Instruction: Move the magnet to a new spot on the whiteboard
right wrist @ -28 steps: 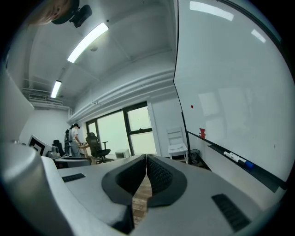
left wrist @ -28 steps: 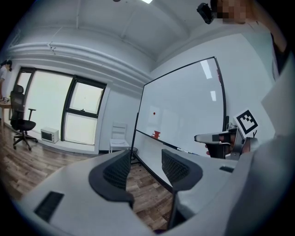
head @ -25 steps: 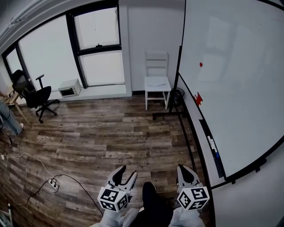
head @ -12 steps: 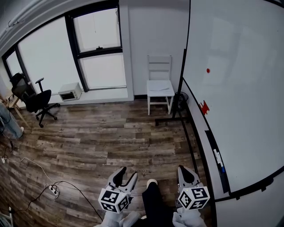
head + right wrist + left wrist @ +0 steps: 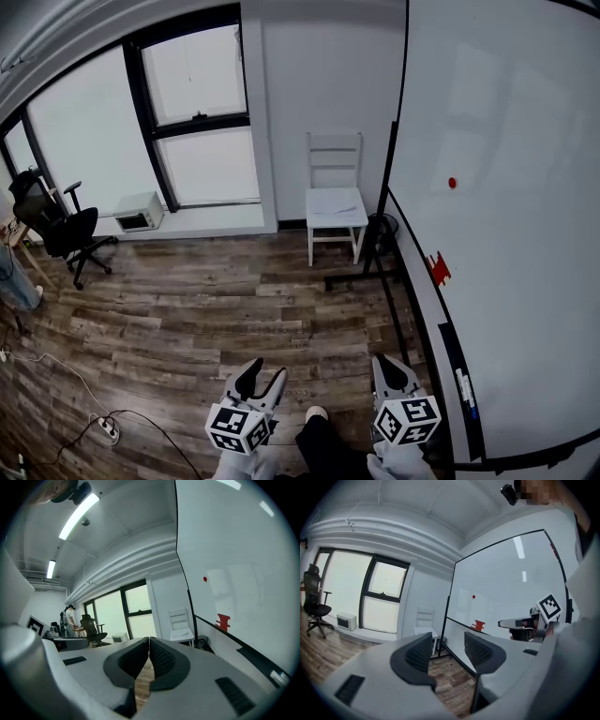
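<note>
Head view, left to right; one black office chair (image 5: 58, 231) at the far left by the windows (image 5: 192, 122); one small white box-shaped appliance (image 5: 138, 211) on the low sill just right of it; one power strip (image 5: 101, 427) with its cable on the wood floor (image 5: 206, 309), lower left.

Two grippers at the bottom edge, each with one marker cube; left gripper (image 5: 262, 378) has its jaws well apart, nothing between the pads, only floor and whiteboard stand seen through the gap in its own view; right gripper (image 5: 387, 367) has its jaws closed together, pads meeting, nothing caught between them; one shoe toe (image 5: 316, 413) shows between the two grippers.

One white chair (image 5: 335, 201) against the back wall, just left of the whiteboard's edge.

One whiteboard (image 5: 525, 225) fills the right side; one round red magnet (image 5: 452, 183) sits on its white face, upper left part of the board, well apart from both grippers; one red block (image 5: 438, 269) below the magnet at the board's lower edge; one dark tray (image 5: 454, 352) along that edge, with small pens at its near end, too small to count.
</note>
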Demonstrator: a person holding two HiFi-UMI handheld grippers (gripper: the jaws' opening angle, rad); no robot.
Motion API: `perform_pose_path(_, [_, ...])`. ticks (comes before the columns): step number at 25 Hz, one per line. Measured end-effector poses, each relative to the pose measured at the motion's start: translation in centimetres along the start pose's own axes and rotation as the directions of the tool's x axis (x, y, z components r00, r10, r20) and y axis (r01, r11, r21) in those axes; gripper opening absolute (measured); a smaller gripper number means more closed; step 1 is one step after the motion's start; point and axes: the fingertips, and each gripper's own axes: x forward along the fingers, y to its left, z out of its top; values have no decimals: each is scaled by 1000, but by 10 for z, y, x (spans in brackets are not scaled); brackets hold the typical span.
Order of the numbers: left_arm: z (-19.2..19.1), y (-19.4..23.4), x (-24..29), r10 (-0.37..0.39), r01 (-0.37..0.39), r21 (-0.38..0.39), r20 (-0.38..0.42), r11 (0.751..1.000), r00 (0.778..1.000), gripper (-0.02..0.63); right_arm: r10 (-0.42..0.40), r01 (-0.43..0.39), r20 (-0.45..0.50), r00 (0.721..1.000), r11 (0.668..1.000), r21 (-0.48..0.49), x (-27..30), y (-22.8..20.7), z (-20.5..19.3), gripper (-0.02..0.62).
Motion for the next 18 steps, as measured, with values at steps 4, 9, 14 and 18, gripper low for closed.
perform_pose_path(4, [13, 19, 45, 1, -1, -1, 5, 1000, 1000, 207, -3, 3, 3, 1000, 1000, 0, 44, -24, 15, 28])
perform_pose_path(9, [22, 47, 92, 0, 0, -3, 2, 1000, 1000, 207, -9, 9, -9, 1000, 1000, -3, 94, -42, 23, 28])
perform_pose_path(14, [30, 72, 134, -6, 6, -10, 7, 1000, 1000, 207, -21, 21, -12, 1000, 1000, -7, 135, -57, 33, 28])
perform_pose_path(18, [34, 91, 169, -8, 9, -8, 16, 1000, 1000, 207, -28, 28, -8, 1000, 1000, -11, 168, -73, 38, 28])
